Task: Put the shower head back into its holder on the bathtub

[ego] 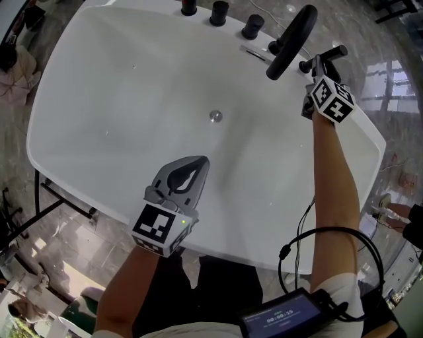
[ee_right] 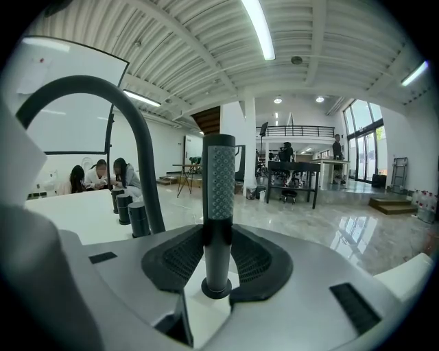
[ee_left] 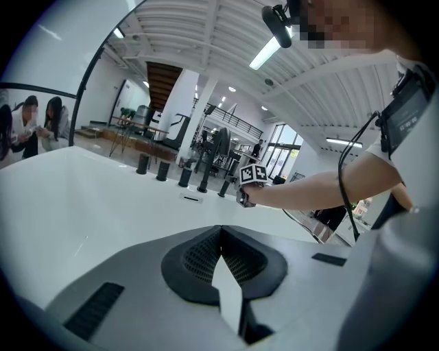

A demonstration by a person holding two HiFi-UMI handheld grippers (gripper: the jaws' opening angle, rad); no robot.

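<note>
Over the near part of the white bathtub (ego: 79, 79), left of its middle: left gripper (ego: 200, 162), jaws pressed together with nothing between them, square black-and-white marker on its cube. At the middle of the bathtub floor: round metal drain (ego: 215, 116). Along the bathtub's far rim: three black knobs (ego: 219, 12) in a row, then a black arched spout (ego: 291, 41) reaching over the basin. Just right of the spout, above the bathtub's far right rim: right gripper (ego: 317, 65), jaws partly apart and clamped on the shower head (ego: 337, 51). Gripped low on its dark handle, dotted grip texture above the pads, handle upright between the jaws in the right gripper view. Another square marker on this gripper's cube, no words on it. Beyond the bathtub's near edge, at the person's waist: small screen (ego: 284, 318) with pale digits too small to read surely.
</note>
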